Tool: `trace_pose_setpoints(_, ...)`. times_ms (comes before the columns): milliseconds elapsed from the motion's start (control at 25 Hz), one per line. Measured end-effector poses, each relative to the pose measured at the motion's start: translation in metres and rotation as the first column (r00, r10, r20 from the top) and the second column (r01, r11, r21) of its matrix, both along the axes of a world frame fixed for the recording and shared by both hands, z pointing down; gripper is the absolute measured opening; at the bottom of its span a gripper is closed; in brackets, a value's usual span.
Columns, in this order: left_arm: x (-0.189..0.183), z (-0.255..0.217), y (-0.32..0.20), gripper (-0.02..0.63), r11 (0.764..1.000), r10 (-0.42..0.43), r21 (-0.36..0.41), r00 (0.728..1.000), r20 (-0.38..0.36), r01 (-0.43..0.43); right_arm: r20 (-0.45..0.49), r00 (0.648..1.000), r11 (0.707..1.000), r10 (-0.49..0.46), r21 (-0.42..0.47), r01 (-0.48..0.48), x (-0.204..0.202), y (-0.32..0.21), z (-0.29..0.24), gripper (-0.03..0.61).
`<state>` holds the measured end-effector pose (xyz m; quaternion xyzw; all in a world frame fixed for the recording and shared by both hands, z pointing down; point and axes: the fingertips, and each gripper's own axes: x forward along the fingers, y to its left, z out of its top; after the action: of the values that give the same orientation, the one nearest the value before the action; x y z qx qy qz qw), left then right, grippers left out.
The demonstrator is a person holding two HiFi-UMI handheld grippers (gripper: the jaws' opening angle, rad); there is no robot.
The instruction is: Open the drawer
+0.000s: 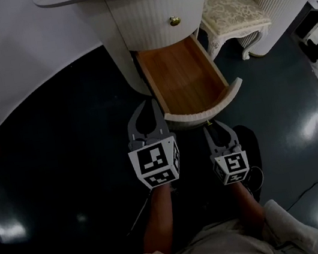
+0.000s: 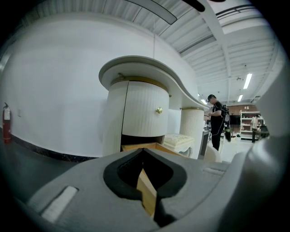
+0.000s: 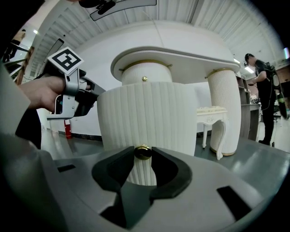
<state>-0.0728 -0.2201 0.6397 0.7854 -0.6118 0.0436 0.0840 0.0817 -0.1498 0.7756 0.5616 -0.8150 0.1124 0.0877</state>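
The drawer (image 1: 184, 79) stands pulled out from the white vanity, a bare honey-wood tray behind a curved, ribbed white front (image 1: 204, 108). The right gripper (image 1: 212, 125) sits at the front's 6 o'clock. Its jaws are narrowed onto the small round brass knob (image 3: 143, 152), one tip against each side. The left gripper (image 1: 146, 108), at the front's 9 o'clock, has its jaws closed tip to tip on nothing. A cream brocade stool (image 1: 233, 10) stands at the drawer's 2 o'clock on the glossy dark floor (image 1: 63, 170).

Cream ribbed drawer (image 1: 184, 79) front with honey-brown wood inside, brass knob (image 3: 143, 152), glossy dark floor (image 1: 51, 172), cream floral-patterned stool (image 1: 233, 10), black-and-white marker cubes (image 1: 156, 163)
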Motion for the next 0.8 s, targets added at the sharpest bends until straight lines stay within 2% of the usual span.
trace_pose_setpoints(80, 0.003, -0.008, -0.003, 0.009, 1.0, 0.002, 0.016, 1.0, 0.003, -0.002, 0.005, 1.0, 1.0, -0.02, -0.013, 0.02, 0.003, 0.003, -0.008, 0.178)
trace_pose_setpoints(160, 0.008, -0.013, -0.005, 0.009, 1.0, 0.01, 0.026, 1.0, 0.025, -0.01, 0.011, 1.0, 1.0, -0.008, 0.017, 0.007, 0.017, 0.006, -0.026, 0.18)
trace_pose_setpoints(360, 0.016, -0.022, -0.014, 0.009, 0.999, 0.042, 0.019, 0.985, 0.165, -0.046, 0.047, 0.998, 0.995, 0.032, 0.092, -0.036, 0.048, -0.004, -0.075, 0.166)
trace_pose_setpoints(440, 0.017, -0.038, -0.02, 0.009, 0.997, 0.069, 0.023, 0.985, 0.156, -0.073, 0.069, 0.997, 0.99, 0.039, 0.129, -0.048, 0.057, -0.01, -0.094, 0.164)
trace_pose_setpoints(520, 0.017, -0.059, -0.025, 0.009, 0.993, 0.099, 0.05, 0.99, 0.101, -0.105, 0.092, 0.994, 0.984, 0.056, 0.165, -0.07, 0.065, -0.017, -0.116, 0.164)
trace_pose_setpoints(600, 0.013, -0.07, -0.033, 0.009, 0.991, 0.109, 0.07, 0.988, 0.113, -0.118, 0.101, 0.991, 0.975, 0.085, 0.198, -0.104, 0.072, -0.026, -0.134, 0.155)
trace_pose_setpoints(680, 0.007, -0.064, -0.042, 0.009, 0.993, 0.102, 0.045, 0.983, 0.155, -0.11, 0.084, 0.989, 0.973, 0.121, 0.188, -0.135, 0.078, -0.034, -0.138, 0.138)
trace_pose_setpoints(800, 0.005, -0.054, -0.047, 0.009, 0.991, 0.131, -0.022, 0.979, 0.157, -0.129, 0.054, 0.986, 0.98, 0.155, 0.119, -0.16, 0.078, -0.039, -0.146, 0.138)
